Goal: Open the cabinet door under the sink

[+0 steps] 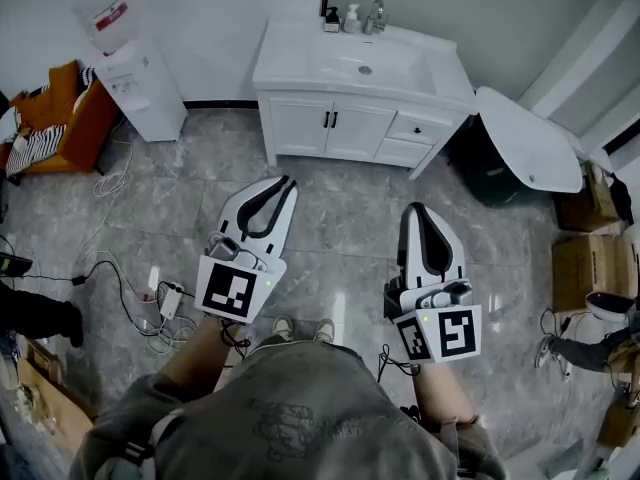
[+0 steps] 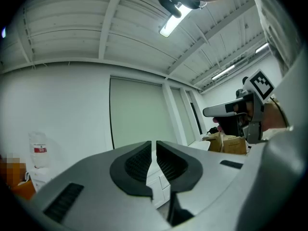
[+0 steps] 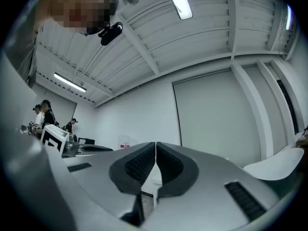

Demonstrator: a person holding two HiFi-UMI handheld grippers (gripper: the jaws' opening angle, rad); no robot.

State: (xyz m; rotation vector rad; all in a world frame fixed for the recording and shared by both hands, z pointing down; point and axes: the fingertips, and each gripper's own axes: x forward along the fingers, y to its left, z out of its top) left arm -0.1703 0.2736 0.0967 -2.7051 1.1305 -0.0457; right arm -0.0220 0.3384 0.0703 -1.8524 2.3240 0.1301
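White vanity cabinet, at 12 o'clock on the grey tiled floor. Both cabinet doors under the sink are shut, their black handles side by side at the middle. The basin holds nothing visible but its drain. Small bottles stand at its back edge.

Left gripper, toward 7 o'clock and well apart from the cabinet: jaws together, nothing between. Right gripper, toward 5 o'clock: jaws together, empty.

Water dispenser, at 10 o'clock: carries a clear jug.
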